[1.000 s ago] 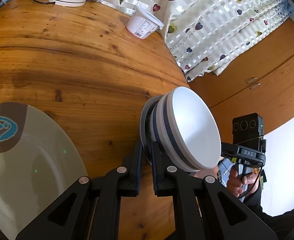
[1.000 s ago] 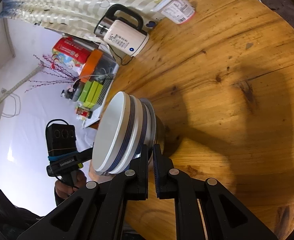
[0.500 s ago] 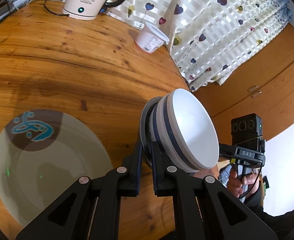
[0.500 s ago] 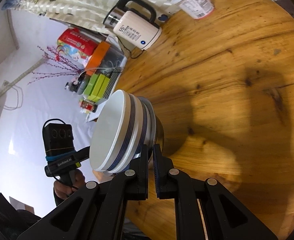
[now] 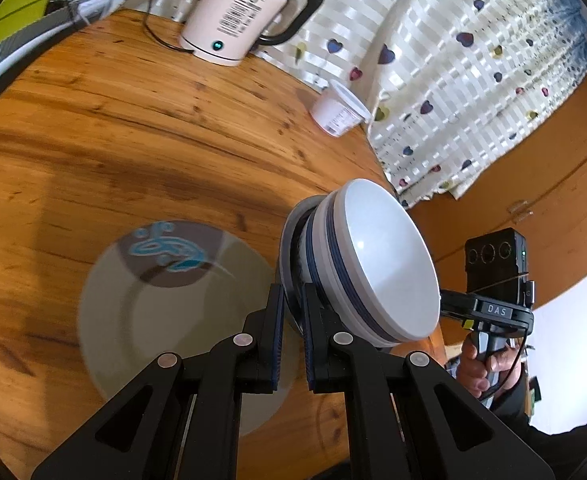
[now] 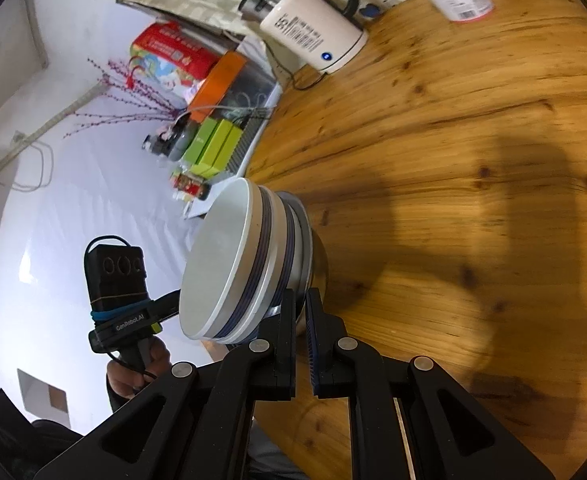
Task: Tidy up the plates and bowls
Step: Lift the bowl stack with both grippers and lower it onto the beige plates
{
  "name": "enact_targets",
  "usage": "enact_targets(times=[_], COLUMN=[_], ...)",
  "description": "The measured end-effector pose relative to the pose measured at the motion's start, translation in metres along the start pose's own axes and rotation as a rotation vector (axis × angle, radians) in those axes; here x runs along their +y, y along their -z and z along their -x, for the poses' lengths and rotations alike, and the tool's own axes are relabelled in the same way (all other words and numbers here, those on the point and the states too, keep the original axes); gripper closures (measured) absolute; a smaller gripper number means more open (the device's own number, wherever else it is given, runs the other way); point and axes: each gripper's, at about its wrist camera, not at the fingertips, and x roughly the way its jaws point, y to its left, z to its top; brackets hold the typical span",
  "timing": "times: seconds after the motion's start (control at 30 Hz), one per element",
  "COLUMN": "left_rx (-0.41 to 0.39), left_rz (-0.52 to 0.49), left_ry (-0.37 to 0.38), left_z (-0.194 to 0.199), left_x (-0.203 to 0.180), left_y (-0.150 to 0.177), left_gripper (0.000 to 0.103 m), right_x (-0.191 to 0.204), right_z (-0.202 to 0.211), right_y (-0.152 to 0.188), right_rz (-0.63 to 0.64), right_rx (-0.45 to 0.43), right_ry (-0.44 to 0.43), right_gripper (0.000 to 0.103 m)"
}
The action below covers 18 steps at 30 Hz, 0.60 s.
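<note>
While both grippers pinch opposite sides of it, a stack of nested bowls (image 5: 373, 264) hangs above the wooden table (image 5: 133, 128), near its edge. Left gripper (image 5: 291, 312): jaws closed tight on the rim of the lowest, metal-looking bowl. Right gripper (image 6: 299, 316): same, clamped on that rim from the other side. Upper bowls are white with dark blue bands; the white inside of the top one (image 6: 213, 264) faces away from the table in both wrist views. A grey-green plate (image 5: 165, 320) with a brown patch and blue motif lies flat on the table, just beside the stack in the left view, blurred. Further back: a cream electric kettle (image 5: 233, 16), a lidded yoghurt-type tub (image 5: 339, 110), a heart-print curtain (image 5: 473, 60). Each view shows the other hand gripping its handle (image 5: 481, 364).
</note>
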Motion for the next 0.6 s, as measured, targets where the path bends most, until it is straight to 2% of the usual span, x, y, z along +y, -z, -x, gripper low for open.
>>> enact_targets(times=[0.6], left_rx=[-0.060], left_rz=[0.096], left_ry=[-0.073], left_z=[0.044], left_x=[0.051], left_y=[0.012], left_gripper=[0.096], right_x=[0.029], right_z=[-0.066], right_y=[-0.007], right_rz=[0.043], right_rx=[0.128], right_ry=[-0.032], right_gripper=[0.095])
